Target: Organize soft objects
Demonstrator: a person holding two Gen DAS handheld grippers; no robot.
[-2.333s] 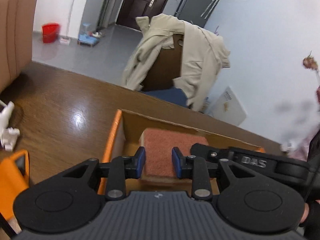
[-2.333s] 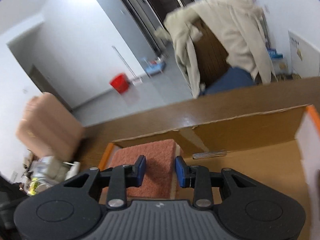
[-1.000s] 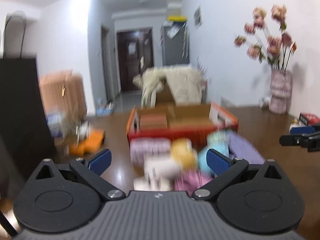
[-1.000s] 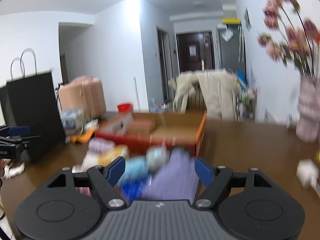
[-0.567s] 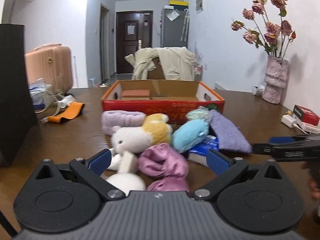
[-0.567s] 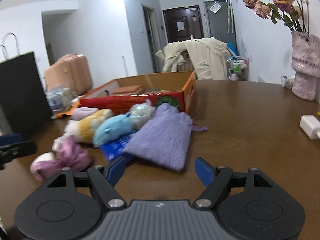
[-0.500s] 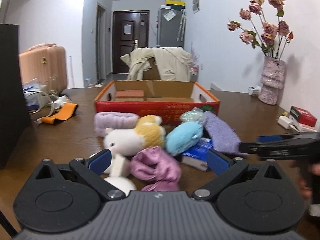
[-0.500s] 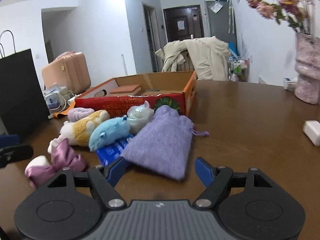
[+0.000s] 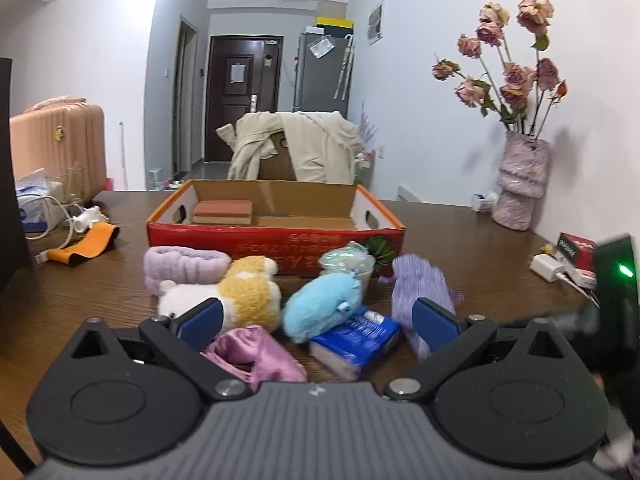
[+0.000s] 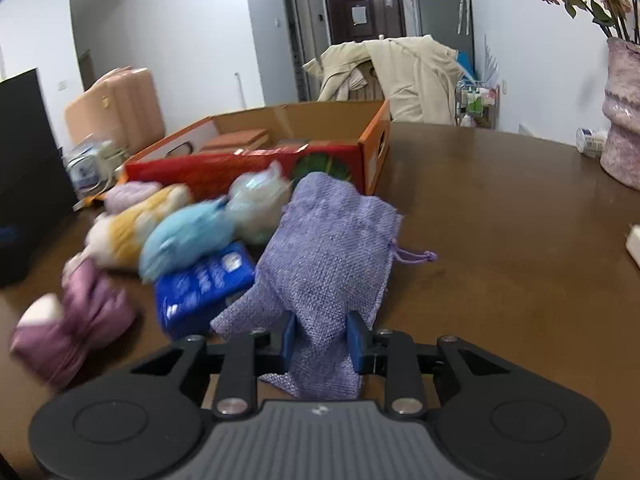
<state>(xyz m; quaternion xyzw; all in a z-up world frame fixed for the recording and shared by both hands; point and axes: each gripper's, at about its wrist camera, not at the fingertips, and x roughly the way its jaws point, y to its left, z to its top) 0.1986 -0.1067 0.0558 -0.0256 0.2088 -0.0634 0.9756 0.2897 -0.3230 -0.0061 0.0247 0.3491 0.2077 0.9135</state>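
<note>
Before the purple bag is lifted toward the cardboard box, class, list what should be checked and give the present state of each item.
1. Right tool shut on the purple woven drawstring bag: ok, its pads pinch the near end.
2. Grip depth: cannot tell; only the bag's edge sits between the pads.
3. Bag free of neighbours: not ok, it lies against the blue tissue packet.
4. Red and orange cardboard box has room: ok, only the reddish-brown flat pad lies at its left end.
5. Left tool out of the way: ok, open and holding nothing.
6. Bag's cord loose: ok, it trails on the table.
</note>
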